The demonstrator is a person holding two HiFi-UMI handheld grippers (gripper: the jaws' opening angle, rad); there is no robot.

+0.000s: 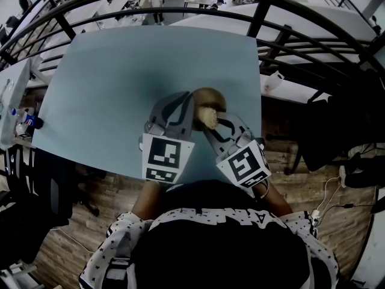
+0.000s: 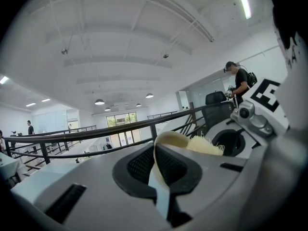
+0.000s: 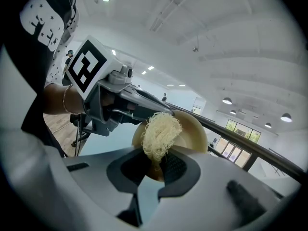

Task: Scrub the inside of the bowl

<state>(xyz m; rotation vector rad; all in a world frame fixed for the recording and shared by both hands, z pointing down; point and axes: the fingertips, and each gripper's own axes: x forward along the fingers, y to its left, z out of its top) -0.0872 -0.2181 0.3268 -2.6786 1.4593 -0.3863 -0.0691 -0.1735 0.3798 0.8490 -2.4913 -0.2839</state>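
Note:
A tan bowl (image 1: 209, 96) is held up above the light blue table (image 1: 108, 95), tipped on its side. My left gripper (image 1: 190, 103) is shut on its rim; the thin cream edge of the bowl (image 2: 163, 146) runs between the left gripper's (image 2: 157, 166) dark pads. My right gripper (image 1: 212, 121) is shut on a pale fibrous scrubber (image 1: 209, 118). In the right gripper view the scrubber (image 3: 160, 133) sticks up from the right gripper (image 3: 155, 166) and lies against the inside of the bowl (image 3: 190, 127). The scrubber (image 2: 206, 145) also shows just past the rim in the left gripper view.
A black railing (image 1: 264, 14) curves behind the table's far edge. A desk with bottles (image 1: 24, 120) stands at the left. A black chair (image 1: 328, 131) and floor cables (image 1: 328, 191) are at the right. A person (image 2: 239, 81) stands in the distance.

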